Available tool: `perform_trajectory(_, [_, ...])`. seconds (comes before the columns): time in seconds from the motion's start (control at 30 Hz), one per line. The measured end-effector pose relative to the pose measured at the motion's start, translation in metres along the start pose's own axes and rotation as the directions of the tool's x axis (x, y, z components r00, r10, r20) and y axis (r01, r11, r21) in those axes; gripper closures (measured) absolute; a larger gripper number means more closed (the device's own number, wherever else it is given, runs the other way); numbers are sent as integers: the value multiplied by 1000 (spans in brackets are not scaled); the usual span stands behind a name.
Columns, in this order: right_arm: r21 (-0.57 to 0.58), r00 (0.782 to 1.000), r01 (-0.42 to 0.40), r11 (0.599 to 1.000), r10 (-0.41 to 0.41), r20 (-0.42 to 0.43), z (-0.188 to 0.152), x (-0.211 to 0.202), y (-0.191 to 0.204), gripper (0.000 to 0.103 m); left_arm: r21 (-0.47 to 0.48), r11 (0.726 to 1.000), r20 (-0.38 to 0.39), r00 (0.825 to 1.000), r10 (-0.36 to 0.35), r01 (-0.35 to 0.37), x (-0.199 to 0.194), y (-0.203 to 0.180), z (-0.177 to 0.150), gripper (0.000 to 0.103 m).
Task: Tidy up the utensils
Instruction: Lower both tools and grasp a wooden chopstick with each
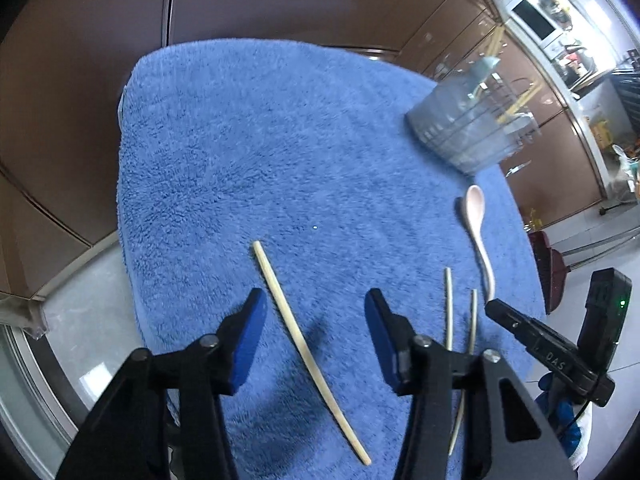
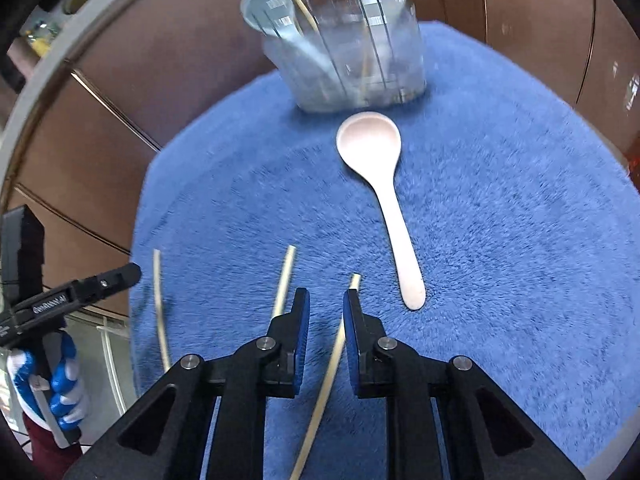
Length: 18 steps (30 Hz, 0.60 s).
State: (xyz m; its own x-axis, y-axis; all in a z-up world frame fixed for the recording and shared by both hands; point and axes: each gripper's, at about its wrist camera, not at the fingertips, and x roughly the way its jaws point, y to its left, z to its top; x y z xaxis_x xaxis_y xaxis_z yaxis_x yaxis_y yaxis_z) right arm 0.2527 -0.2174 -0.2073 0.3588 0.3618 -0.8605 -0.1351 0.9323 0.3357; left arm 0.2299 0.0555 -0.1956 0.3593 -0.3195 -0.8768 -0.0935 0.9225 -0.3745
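Observation:
Three pale chopsticks and a pink spoon [image 2: 380, 184] lie on a blue towel [image 1: 260, 152]. A clear holder [image 2: 352, 44] stands at the towel's far edge with a blue spoon and chopsticks in it. My left gripper [image 1: 316, 304] is open, its fingers on either side of one chopstick [image 1: 300, 340], just above it. My right gripper [image 2: 326, 300] is open with a narrow gap, and another chopstick [image 2: 336, 356] lies between its fingers. The third chopstick [image 2: 282, 284] lies just left of it. The spoon also shows in the left wrist view [image 1: 478, 232].
Brown cabinet fronts [image 1: 280, 0] stand behind the towel. The holder shows at the right in the left wrist view [image 1: 468, 132]. A counter with a microwave [image 1: 536, 16] is at the far right. Grey floor [image 1: 80, 320] lies beyond the towel's left edge.

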Motion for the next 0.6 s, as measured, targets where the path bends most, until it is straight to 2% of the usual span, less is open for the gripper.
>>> perform_trajectory(0.2, [-2,998,35,999,-35,-57,3,22,-6,87,-8,1000,-61,998,24,-25,16,-1,13,68])
perform_trajectory(0.37, [-24,996,53,998,-55,-72,8,32,-5,87,-24,998,-111,992,52,-55,33,4,19,78])
perform_trajectory(0.47, [-42,994,64,997,-68,-81,10,35,-1,87,-33,997,-117,991,60,-64,36,6,20,84])
perform_trajectory(0.6, [-55,992,78,995,-83,-98,16,42,6,87,-19,994,-116,988,106,-109,37,5,18,93])
